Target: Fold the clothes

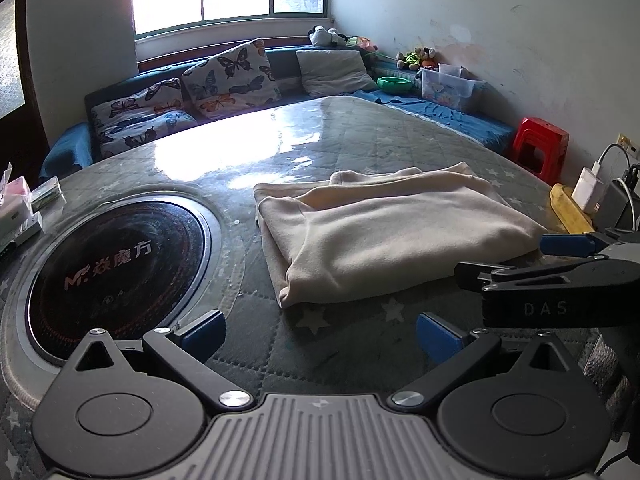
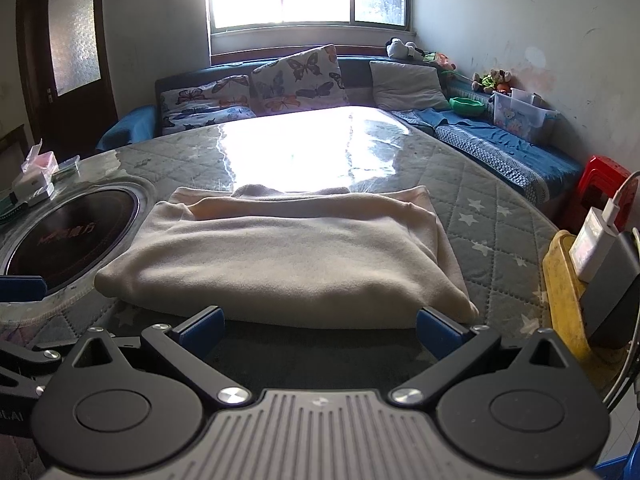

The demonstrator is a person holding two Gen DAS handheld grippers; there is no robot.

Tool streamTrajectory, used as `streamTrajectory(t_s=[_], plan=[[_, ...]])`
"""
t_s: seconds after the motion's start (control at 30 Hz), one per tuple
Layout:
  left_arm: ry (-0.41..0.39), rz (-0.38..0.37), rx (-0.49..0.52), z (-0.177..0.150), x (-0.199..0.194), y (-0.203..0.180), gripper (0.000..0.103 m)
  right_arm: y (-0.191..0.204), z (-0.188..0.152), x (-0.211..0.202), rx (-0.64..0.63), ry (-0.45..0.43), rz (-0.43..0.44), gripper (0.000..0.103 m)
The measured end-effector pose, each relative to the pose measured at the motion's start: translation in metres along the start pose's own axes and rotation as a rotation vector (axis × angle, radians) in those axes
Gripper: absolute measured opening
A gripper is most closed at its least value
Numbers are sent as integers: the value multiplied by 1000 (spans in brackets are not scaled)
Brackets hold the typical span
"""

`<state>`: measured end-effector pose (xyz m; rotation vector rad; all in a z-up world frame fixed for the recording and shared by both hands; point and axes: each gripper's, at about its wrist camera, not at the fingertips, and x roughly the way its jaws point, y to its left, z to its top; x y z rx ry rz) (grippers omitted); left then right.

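Note:
A cream garment point(image 1: 384, 232) lies folded into a thick rectangle on the quilted grey table cover point(image 1: 360, 144). My left gripper point(image 1: 320, 338) is open and empty, a short way in front of the garment's near left corner. In the right wrist view the same garment point(image 2: 288, 256) fills the middle, its near edge just beyond my right gripper point(image 2: 320, 330), which is open with nothing between its fingers. The right gripper's blue-tipped fingers point(image 1: 568, 245) also show from the side at the right edge of the left wrist view, beside the garment's right end.
A round black cooktop point(image 1: 116, 268) is set into the table left of the garment. Small boxes point(image 1: 18, 216) sit at the far left edge. A yellow tray with a charger and cables point(image 2: 592, 256) stands at the right. Sofa cushions point(image 2: 296, 80) and a red stool point(image 1: 540, 148) lie beyond.

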<state>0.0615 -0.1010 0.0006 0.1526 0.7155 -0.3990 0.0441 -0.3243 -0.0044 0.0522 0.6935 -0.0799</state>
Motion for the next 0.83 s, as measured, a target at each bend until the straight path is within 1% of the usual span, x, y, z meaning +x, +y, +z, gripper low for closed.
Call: streamTrajectory(t_s=[0.83], plan=[[5, 10, 13, 7, 8, 1, 103, -4, 3, 5, 12, 7, -3, 103]])
